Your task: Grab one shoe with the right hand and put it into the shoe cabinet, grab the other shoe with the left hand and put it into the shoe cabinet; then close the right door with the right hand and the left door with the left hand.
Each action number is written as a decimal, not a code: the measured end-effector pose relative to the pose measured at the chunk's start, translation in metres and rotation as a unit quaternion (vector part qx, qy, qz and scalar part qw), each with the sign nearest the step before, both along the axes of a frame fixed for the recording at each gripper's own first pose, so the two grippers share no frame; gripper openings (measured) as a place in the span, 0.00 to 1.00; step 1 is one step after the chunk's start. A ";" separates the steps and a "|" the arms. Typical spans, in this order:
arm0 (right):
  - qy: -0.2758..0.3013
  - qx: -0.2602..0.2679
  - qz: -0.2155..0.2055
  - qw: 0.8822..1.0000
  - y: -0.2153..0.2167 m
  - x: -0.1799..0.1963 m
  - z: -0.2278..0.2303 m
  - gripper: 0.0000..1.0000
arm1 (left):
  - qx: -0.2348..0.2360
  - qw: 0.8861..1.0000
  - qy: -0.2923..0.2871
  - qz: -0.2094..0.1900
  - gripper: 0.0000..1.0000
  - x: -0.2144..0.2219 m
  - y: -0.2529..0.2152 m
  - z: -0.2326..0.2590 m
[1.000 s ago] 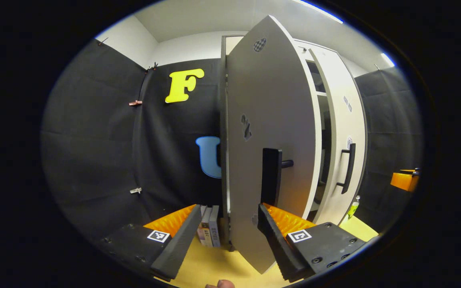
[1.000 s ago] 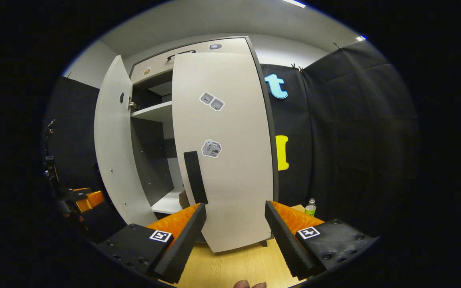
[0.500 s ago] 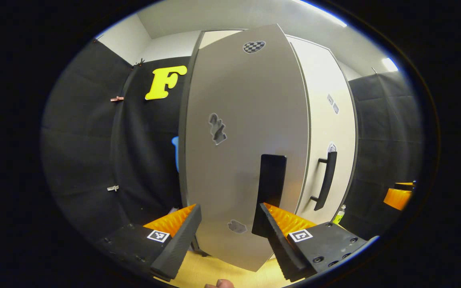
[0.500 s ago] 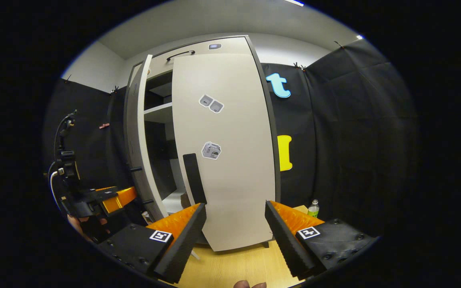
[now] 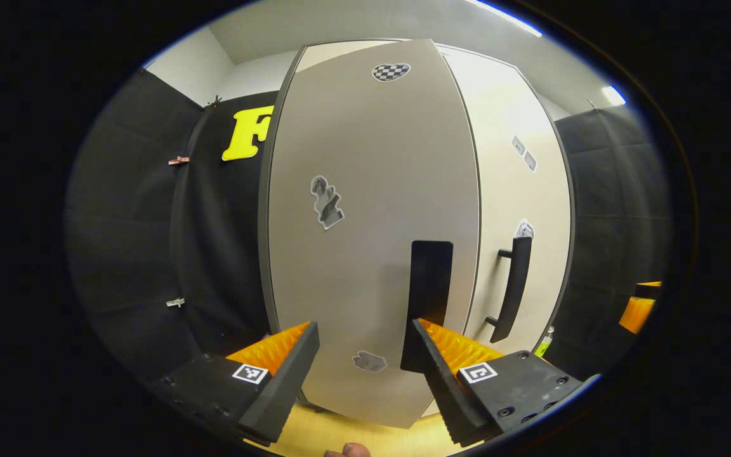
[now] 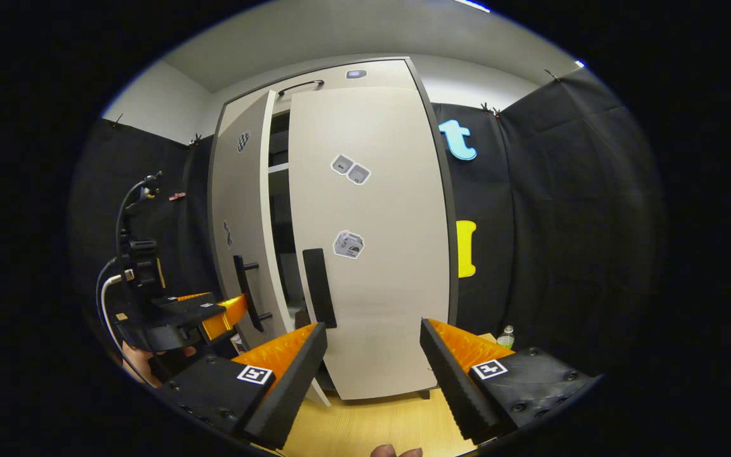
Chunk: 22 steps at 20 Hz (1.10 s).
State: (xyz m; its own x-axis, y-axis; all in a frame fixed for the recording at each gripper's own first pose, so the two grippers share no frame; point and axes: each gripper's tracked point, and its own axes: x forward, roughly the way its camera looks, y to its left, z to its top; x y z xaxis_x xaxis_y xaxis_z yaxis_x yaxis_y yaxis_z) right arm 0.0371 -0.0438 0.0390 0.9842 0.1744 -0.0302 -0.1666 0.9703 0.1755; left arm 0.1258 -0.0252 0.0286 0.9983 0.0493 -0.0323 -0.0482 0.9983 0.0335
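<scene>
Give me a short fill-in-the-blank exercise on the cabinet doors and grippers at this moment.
1. In the right gripper view, the pale grey left cabinet door stands slightly ___.
2. Each door carries a vertical handle coloured ___.
3. The left gripper has its jaws ___.
4. Beside the cabinet stands a small green ___.

Missing: ajar; black; open; bottle

Left door (image 6: 238,222) nearly shut (gap remains); right door (image 6: 372,241) shut.

Small green-capped bottle (image 6: 505,335) on the pale wood floor (image 6: 378,425), clips (image 5: 176,303) on black cloth
</scene>
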 end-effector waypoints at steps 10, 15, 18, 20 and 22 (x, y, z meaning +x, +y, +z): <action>-0.004 0.006 0.010 1.000 -0.005 0.007 0.004 0.98 | -0.001 1.000 -0.011 -0.011 0.93 -0.030 -0.015 0.013; -0.005 0.006 0.010 1.000 -0.008 0.012 0.004 0.98 | 0.003 1.000 -0.011 -0.020 0.93 -0.056 -0.029 0.009; -0.005 0.002 0.011 1.000 -0.008 0.015 0.003 0.98 | -0.003 1.000 -0.009 -0.026 0.95 -0.067 -0.037 0.006; -0.007 0.000 0.009 1.000 -0.009 0.016 0.002 0.98 | -0.003 1.000 -0.011 -0.027 0.94 -0.074 -0.039 0.004; -0.006 -0.002 0.008 1.000 -0.009 0.017 0.000 0.98 | -0.002 0.999 -0.014 -0.029 0.94 -0.078 -0.043 0.003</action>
